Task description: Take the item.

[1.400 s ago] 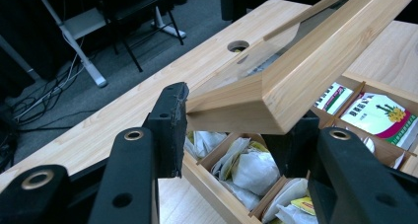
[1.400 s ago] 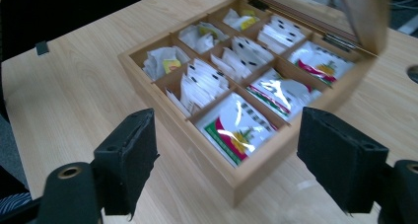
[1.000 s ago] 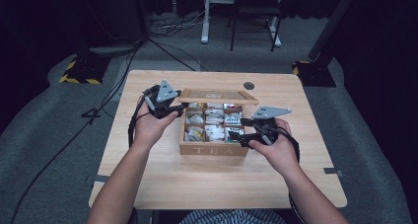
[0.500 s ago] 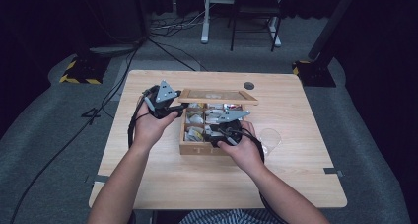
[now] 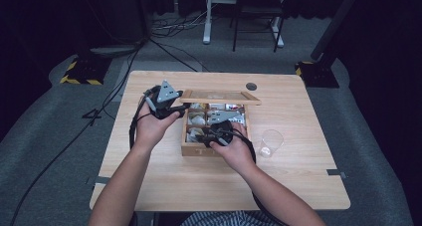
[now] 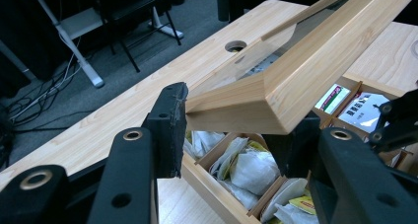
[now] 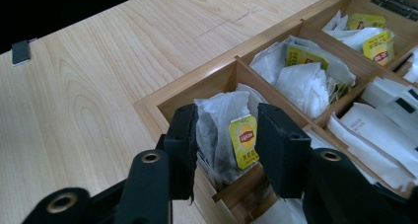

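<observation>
A wooden tea box [image 5: 199, 149] with several compartments of tea bags stands mid-table. Its glass-paned lid [image 5: 219, 96] is raised, and my left gripper [image 5: 176, 106] is shut on the lid's left corner. In the left gripper view the lid's wooden frame [image 6: 315, 61] sits between the jaws of the left gripper [image 6: 231, 110]. My right gripper [image 7: 226, 130] reaches into the box's near-left compartment [image 7: 197, 88]. Its jaws have just been closing around a white tea bag [image 7: 214, 120] with a yellow tag [image 7: 244, 140]. The pads stand close on either side without visibly squeezing it.
A clear plastic cup [image 5: 270, 142] stands right of the box. A round cable hole [image 5: 251, 86] lies near the table's far edge. Bare wood spreads left, right and in front of the box. Chair and desk legs stand on the floor beyond.
My right hand has moved left from the box's right side to its near-left compartment and sunk lower, leaving the cup uncovered. The left hand and the lid have stayed put.
</observation>
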`<state>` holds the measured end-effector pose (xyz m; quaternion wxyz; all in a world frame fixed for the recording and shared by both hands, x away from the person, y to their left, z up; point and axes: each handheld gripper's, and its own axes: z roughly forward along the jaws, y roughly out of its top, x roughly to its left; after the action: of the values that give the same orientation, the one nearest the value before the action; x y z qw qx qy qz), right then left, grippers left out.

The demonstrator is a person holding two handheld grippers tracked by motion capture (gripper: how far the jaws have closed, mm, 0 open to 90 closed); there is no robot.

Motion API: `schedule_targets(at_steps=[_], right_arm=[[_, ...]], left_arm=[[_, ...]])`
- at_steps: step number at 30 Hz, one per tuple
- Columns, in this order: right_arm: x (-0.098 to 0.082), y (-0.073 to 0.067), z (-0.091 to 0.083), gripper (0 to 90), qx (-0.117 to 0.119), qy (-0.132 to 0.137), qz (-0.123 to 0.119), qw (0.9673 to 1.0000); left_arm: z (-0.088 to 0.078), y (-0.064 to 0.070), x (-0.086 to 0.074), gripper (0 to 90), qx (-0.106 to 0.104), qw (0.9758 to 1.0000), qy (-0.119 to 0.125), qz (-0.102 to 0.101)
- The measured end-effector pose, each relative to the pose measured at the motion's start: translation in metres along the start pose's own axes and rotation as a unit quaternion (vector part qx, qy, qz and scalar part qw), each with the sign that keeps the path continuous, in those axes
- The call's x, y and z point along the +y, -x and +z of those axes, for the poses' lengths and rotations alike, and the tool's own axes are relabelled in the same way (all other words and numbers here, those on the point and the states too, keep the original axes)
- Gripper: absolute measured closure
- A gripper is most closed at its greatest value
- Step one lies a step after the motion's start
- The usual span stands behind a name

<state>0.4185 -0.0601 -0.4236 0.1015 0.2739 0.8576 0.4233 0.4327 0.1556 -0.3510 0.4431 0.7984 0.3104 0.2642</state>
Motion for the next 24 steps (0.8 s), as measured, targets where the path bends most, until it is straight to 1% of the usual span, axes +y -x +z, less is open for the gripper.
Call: schedule_targets(at_steps=[4, 5, 6, 8, 11, 14, 17, 18, 19, 22, 24], right_arm=[[0.001, 0.001, 0.008, 62.3, 0.002, -0.001, 0.005, 1.0000], [0.001, 0.001, 0.013, 62.4, 0.003, -0.005, 0.004, 1.0000], [0.001, 0.001, 0.013, 62.4, 0.003, -0.005, 0.004, 1.0000], [0.001, -0.001, 0.019, 62.4, 0.001, -0.014, -0.001, 0.9999], [0.001, -0.001, 0.022, 62.4, -0.001, -0.017, -0.003, 0.9998], [0.001, 0.002, 0.024, 64.3, -0.005, -0.023, 0.002, 0.9997], [0.000, 0.001, 0.027, 68.2, 0.002, -0.031, -0.001, 0.9995], [0.000, 0.001, 0.027, 68.2, 0.002, -0.031, -0.001, 0.9995], [-0.002, 0.001, 0.028, 72.3, 0.003, -0.035, -0.003, 0.9994], [-0.002, 0.001, 0.030, 78.8, 0.006, -0.043, -0.007, 0.9990], [-0.002, 0.002, 0.030, 82.6, 0.003, -0.046, -0.012, 0.9988]], left_arm=[[0.000, 0.000, 0.000, 53.8, 0.001, 1.0000, 0.000, 0.001], [0.000, 0.000, 0.000, 53.8, 0.000, 1.0000, 0.000, 0.001], [0.000, 0.000, 0.000, 53.8, 0.001, 1.0000, 0.000, 0.002], [0.000, 0.000, -0.001, 53.7, 0.001, 1.0000, -0.001, 0.003], [0.000, 0.000, -0.001, 53.7, 0.001, 1.0000, 0.000, 0.002], [0.000, 0.000, -0.001, 53.7, 0.000, 1.0000, 0.000, 0.003], [0.000, 0.000, -0.001, 53.7, 0.000, 1.0000, 0.000, 0.003], [0.000, 0.000, -0.001, 53.7, 0.000, 1.0000, 0.000, 0.003], [0.000, 0.000, 0.000, 53.7, 0.000, 1.0000, 0.000, 0.003], [0.000, 0.000, 0.000, 53.7, 0.000, 1.0000, 0.000, 0.003], [0.000, 0.000, 0.000, 53.7, 0.000, 1.0000, 0.000, 0.003]])
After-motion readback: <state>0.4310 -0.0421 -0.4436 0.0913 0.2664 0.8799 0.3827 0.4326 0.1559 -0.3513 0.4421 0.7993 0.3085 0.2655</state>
